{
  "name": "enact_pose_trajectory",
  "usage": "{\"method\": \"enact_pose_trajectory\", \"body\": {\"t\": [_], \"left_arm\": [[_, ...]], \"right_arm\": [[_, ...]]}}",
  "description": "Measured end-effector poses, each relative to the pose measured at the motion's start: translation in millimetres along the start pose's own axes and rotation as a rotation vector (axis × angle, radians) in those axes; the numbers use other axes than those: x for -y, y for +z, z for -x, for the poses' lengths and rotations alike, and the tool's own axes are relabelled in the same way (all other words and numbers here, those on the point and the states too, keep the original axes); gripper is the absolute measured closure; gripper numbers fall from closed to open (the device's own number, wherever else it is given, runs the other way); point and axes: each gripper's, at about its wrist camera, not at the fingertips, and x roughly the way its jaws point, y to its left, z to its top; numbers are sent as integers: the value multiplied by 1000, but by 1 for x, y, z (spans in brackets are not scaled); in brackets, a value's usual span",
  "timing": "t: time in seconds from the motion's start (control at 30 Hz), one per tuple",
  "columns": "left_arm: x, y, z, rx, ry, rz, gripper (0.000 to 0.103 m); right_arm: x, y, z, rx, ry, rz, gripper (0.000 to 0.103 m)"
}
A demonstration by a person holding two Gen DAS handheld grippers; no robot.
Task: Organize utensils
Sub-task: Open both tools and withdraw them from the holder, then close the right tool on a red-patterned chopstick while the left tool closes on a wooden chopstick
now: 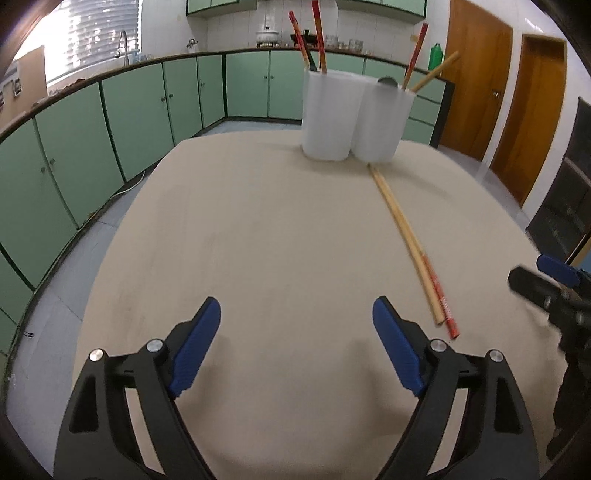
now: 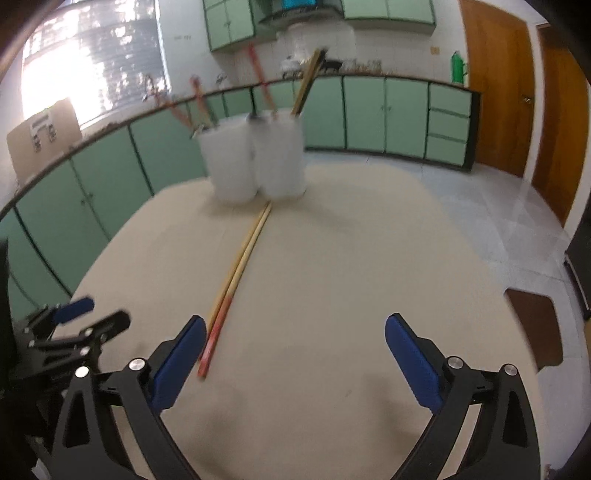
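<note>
From the left wrist, the left gripper [image 1: 296, 314] hangs over bare beige table [image 1: 258, 229], jaws spread wide with nothing between them. The right gripper [image 1: 546, 284] is cut off at the frame's right edge. Two chopsticks [image 1: 410, 247] lie side by side, running to the two white cups [image 1: 354, 118]. From the right wrist, blurred, the right gripper [image 2: 295, 332] is equally spread and empty, the chopsticks' [image 2: 236, 273] near ends just beside its left finger [image 2: 181, 358]; the cups' [image 2: 258, 158] contents are smeared.

Domestic kitchen: green cabinets [image 1: 140, 107] run under a long counter [image 1: 110, 72] along the far wall; faucet [image 1: 123, 46] far left by a bright window [image 1: 92, 37]; white pot [image 1: 266, 36] on the counter; wooden doors [image 1: 476, 74] far right.
</note>
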Motion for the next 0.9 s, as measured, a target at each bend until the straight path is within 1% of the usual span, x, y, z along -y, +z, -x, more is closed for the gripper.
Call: {"method": "enact_pose_trajectory", "body": {"t": [0.07,0.2,0.27,0.37,0.47,0.57,0.7,0.77,0.83,0.9], "left_arm": [[0,-1,1,-8,7,0,20],[1,-3,0,-23,16,8,20],[0,-3,0,-27,20,11,20],[-1,-4,-1,-30,25,22,20],[-3,-5,-3,-34,24,32,20],[-3,-4,-4,-37,23,39,20],[-3,-4,-4,-37,20,40,20],[-2,-5,-4,-40,23,40,20],[-2,-4,-5,-42,23,38,20],[-2,-4,-5,-42,23,35,20]], "right_arm": [[-6,-5,-4,-24,4,10,19],[-21,-12,-8,-61,27,17,28],[-26,-16,-10,-77,25,30,37],[-32,-19,-14,-104,36,37,47],[-37,-19,-16,-119,42,47,54],[-43,-17,-19,-123,33,66,57],[-50,-18,-22,-128,11,93,65],[-52,-19,-21,-129,9,105,71],[-53,-18,-22,-130,8,113,74],[-54,-18,-22,-130,21,116,81]]}}
